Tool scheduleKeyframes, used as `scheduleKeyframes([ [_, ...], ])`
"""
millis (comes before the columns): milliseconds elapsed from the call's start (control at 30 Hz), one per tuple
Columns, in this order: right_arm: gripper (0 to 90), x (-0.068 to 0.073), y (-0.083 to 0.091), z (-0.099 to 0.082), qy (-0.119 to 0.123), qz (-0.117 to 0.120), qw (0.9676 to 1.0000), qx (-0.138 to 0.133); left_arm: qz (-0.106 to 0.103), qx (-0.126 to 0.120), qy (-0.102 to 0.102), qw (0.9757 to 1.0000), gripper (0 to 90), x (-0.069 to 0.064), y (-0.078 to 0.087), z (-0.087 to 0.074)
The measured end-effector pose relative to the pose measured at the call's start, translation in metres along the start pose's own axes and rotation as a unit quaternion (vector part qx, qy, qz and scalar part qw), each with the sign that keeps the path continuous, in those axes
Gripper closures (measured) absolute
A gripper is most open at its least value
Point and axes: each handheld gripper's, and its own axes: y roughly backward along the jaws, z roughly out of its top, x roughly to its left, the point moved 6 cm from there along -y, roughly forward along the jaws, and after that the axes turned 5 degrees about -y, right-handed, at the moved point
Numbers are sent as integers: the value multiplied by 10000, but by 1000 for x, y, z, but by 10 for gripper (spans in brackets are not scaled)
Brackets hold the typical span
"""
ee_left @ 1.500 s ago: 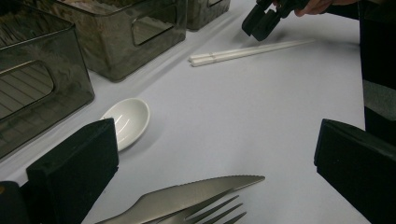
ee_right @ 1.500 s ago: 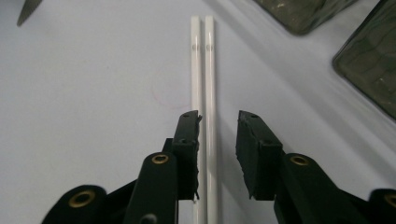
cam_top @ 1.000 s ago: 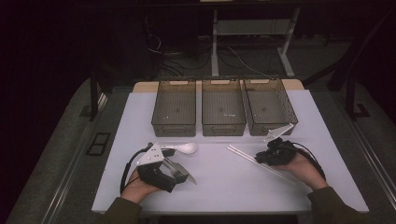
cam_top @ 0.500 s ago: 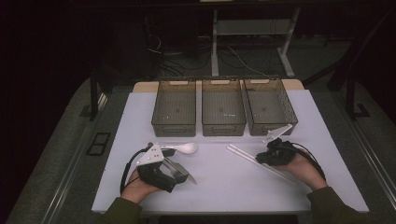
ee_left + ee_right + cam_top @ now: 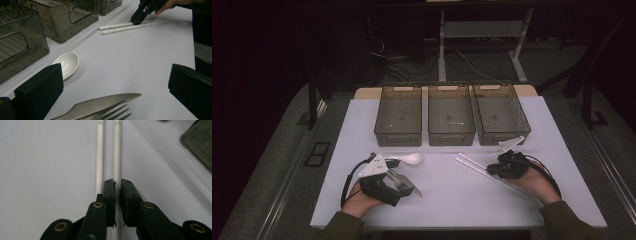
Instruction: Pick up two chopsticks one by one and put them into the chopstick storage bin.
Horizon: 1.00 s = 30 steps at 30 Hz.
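Risk: right gripper (image 5: pixel 117 182) fingers just closed on one thin white plastic chopstick (image 5: pixel 116 150); twin beside it left behind. Left gripper (image 5: pixel 115 82) fingers apart.

No text, label, brand or number can be read here. The two white chopsticks (image 5: pixel 116 147) each carry a small grey mark near their far ends, at the top middle of the right gripper view, but it is too small and blurred to make out.
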Motion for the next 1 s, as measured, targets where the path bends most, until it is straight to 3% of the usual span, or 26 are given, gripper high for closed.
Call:
scheduleKeyframes([
  [500,847,-4,3,-1,-116,80,9998,-127,-11,5,-8,10000,0,0,1,0],
  [1000,847,-7,34,7,-297,139,9982,-508,-24,2,-11,10000,0,0,1,0],
])
